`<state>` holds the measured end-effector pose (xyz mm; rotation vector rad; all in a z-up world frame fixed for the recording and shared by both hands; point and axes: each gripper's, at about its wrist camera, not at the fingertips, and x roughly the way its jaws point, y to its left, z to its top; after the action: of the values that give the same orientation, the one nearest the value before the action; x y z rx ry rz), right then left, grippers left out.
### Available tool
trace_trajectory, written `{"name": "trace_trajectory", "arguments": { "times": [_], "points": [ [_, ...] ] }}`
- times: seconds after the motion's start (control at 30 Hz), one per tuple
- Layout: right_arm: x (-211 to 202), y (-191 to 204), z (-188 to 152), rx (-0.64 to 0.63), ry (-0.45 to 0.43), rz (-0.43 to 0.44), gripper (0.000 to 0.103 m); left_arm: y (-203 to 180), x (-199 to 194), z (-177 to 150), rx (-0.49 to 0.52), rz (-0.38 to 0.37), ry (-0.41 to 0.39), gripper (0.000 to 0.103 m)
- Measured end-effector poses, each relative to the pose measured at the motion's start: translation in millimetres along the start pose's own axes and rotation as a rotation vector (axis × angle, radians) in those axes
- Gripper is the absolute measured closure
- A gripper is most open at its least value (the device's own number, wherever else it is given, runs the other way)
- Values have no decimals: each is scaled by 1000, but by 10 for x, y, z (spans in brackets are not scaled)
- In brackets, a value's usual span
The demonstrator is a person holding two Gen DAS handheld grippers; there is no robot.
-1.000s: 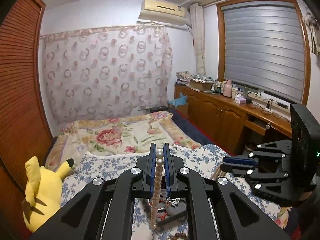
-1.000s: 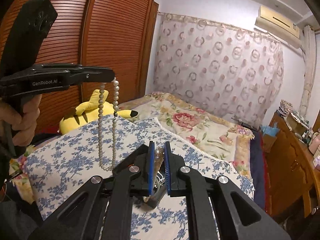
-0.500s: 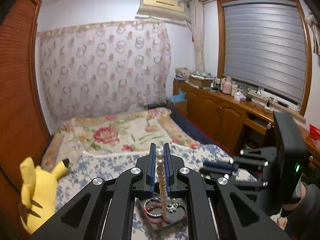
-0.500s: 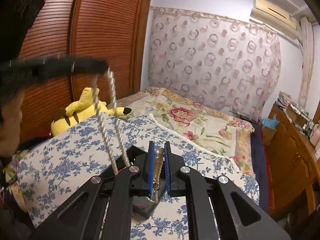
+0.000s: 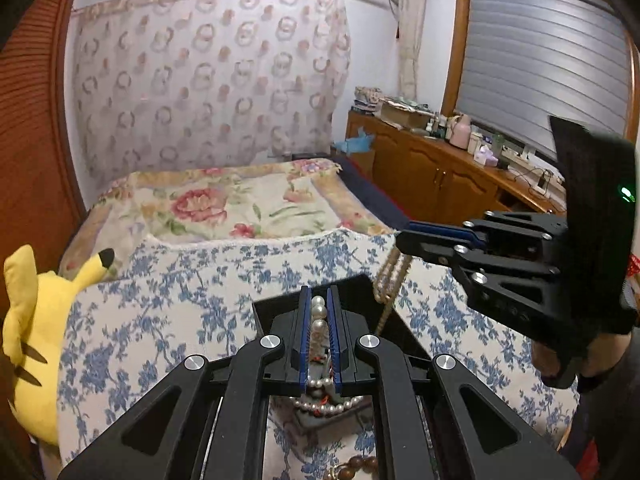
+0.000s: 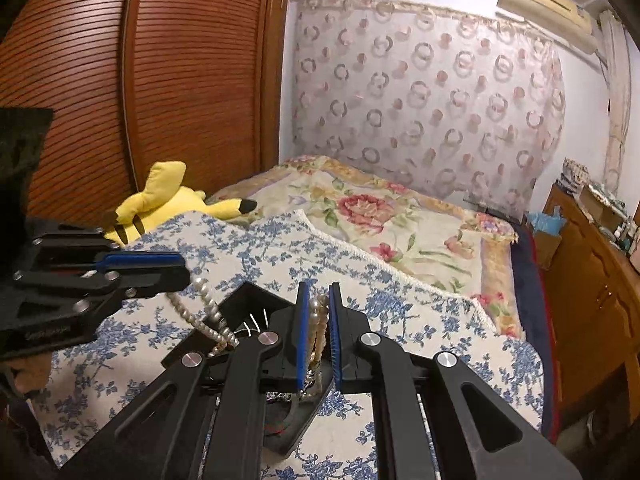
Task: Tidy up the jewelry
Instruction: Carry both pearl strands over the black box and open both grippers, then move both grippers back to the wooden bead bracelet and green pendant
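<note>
Both tools clamped on one long white pearl-bead necklace (image 5: 318,314), each pinching a different stretch of the strand. Left tool (image 5: 319,320) closed on a few pearls between its blue pads, beads standing in a short column in the gap. Right tool (image 6: 319,320) likewise shut on a doubled run of the same strand, seen from the left camera as two lines of pearls hanging from its tip. Held at two points, probably, to keep the loop from tangling or swinging while lowered. Slack of the necklace drooping between the tools, straight above a black, shallow, square jewelry tray (image 6: 248,300) resting on the blue-flowered white bedspread (image 6: 360,280). Silver chains and a red-beaded piece already lying in the tray. Brown wooden beads (image 5: 362,464) loose on the bedspread, nearest the left camera. Likely step: settling the pearls into the tray, then letting go. Yellow plush toy (image 5: 34,340) by the wardrobe, well apart.
</note>
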<state>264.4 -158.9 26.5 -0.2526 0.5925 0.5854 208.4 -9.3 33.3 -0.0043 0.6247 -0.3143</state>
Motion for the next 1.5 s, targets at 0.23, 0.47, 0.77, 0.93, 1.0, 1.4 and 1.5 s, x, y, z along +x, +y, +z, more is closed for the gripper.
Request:
{"name": "trace_trajectory", "arguments": {
  "times": [0.23, 0.47, 0.77, 0.93, 1.0, 1.4, 1.5],
  "points": [
    [197, 30, -91, 4, 47, -5, 90, 25, -94, -208, 10, 20, -11, 67],
    [139, -4, -129, 37, 42, -9, 72, 76, -207, -421, 5, 47, -13, 27],
    [-204, 49, -378, 53, 19, 20, 67, 108, -286, -658, 12, 47, 6, 8],
    [-355, 135, -574, 56, 29, 41, 61, 42, -330, -810, 32, 51, 32, 8],
    [-397, 176, -675, 59, 40, 51, 60, 12, -352, -887, 32, 44, 43, 8],
    [-459, 475, -1398, 46, 172, 113, 60, -47, -442, -1327, 26, 37, 113, 8],
    [-460, 552, -1535, 42, 195, 145, 61, -58, -441, -1411, 24, 36, 131, 8]
  ]
}}
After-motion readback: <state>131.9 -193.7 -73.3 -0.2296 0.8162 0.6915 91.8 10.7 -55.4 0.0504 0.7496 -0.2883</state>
